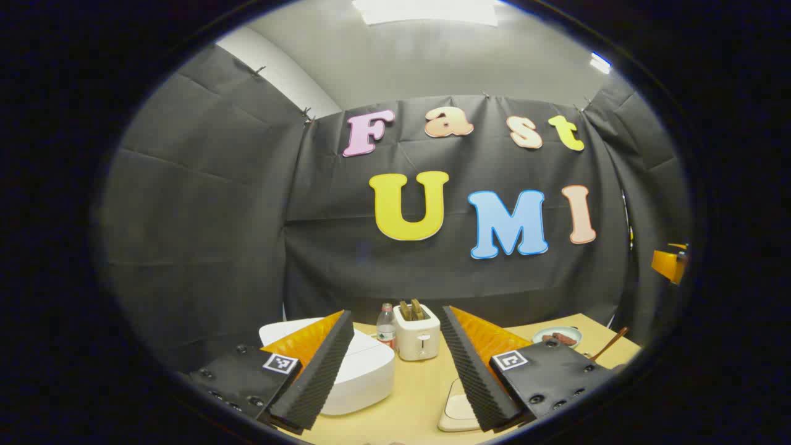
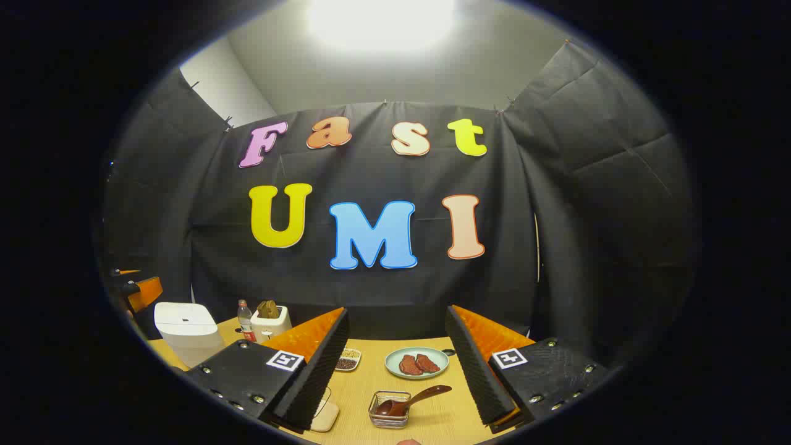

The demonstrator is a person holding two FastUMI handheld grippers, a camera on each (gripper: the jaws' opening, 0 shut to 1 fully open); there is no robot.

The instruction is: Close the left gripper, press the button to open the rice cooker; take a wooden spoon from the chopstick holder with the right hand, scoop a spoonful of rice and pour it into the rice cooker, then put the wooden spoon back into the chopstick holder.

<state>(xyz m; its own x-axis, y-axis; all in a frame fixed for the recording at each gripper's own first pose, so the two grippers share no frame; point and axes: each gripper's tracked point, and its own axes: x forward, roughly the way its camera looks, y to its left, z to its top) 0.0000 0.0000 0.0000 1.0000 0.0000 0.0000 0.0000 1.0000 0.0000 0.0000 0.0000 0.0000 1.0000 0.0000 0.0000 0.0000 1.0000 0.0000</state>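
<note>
Left gripper [image 1: 395, 346]: held above the near edge of the table [image 1: 426, 395]; fingers spread wide with nothing between them; a square black-and-white marker sat on each finger base.
Right gripper [image 2: 395, 349]: also raised over the table; fingers stood wide apart and empty; the same kind of square marker on each base.
Rice cooker [image 1: 364, 371]: white, lid down, on the table's left part just behind the left gripper's left finger; in the right gripper view it stood at far left [image 2: 185, 327]; no brand mark could be made out.
Wooden spoon [image 2: 411, 400]: dark brown, lying tilted in the chopstick holder [image 2: 389, 411], bowl inside, handle sticking out up and to the right; holder was a small wire basket on the near table, between the right gripper's fingers.
Toaster [image 1: 417, 337]: white, with slices in its slots, at the back of the table; a bottle [image 1: 386, 327] with a red label stood just beside it on the left; the label's writing was too small to read.
Plate [image 2: 417, 363]: pale, holding two reddish pieces, behind the holder.
Small dish [image 2: 348, 360]: held dark and light grains, left of the plate.
Flat pale pad [image 1: 457, 411]: lay near the left gripper's right finger.
</note>
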